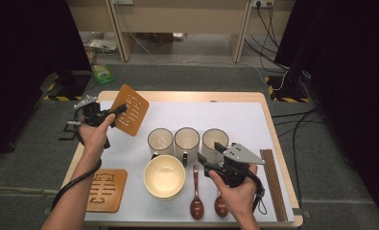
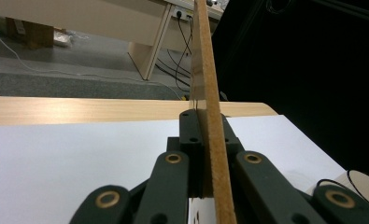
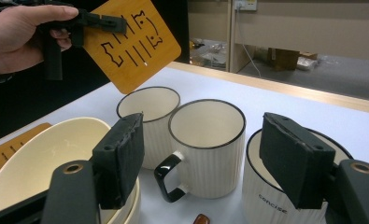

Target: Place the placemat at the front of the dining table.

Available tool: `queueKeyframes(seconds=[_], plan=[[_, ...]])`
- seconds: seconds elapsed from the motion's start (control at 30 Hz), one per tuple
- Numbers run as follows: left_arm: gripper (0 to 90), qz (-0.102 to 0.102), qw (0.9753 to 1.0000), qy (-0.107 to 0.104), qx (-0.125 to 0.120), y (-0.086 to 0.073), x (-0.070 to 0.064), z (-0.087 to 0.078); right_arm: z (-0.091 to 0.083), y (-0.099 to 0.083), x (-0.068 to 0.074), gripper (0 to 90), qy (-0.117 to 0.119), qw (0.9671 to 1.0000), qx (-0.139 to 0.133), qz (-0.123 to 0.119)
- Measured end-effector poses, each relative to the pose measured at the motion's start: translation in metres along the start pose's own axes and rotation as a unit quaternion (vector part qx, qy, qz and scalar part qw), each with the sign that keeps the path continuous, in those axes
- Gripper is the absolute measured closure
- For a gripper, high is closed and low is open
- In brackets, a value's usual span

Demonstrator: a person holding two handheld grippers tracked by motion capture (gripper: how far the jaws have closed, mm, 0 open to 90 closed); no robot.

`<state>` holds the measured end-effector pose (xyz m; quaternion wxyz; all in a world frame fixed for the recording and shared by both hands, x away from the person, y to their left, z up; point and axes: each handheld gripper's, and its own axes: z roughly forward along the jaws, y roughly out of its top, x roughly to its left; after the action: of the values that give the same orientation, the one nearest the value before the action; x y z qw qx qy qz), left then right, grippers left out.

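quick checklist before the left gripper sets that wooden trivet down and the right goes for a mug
1. Left gripper shut on the raised trivet: ok.
2. Trivet clear of the mugs: ok, held above the table.
3. Bare table ahead of the trivet for setting down: ok.
4. Right gripper open: ok.
5. Middle mug lined up between its jaws: ok.
6. Second trivet lies flat at the near left: ok.

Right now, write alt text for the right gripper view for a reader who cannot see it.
The right gripper hovers open in front of three white mugs: the middle mug, the left mug and the right mug. A cream bowl sits at lower left. Farther back, the left gripper holds a wooden trivet above the white table.
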<state>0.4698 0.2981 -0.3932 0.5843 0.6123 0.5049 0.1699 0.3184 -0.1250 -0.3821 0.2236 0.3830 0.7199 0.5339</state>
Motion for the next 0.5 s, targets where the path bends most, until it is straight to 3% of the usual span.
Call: queueKeyframes(seconds=[0.5], plan=[[86.2, 0.011, 0.9999, -0.001, 0.005, 0.002, -0.007, 0.012, 0.000, -0.001, 0.000, 31.2, 0.002, 1.0000, 0.000, 0.002]])
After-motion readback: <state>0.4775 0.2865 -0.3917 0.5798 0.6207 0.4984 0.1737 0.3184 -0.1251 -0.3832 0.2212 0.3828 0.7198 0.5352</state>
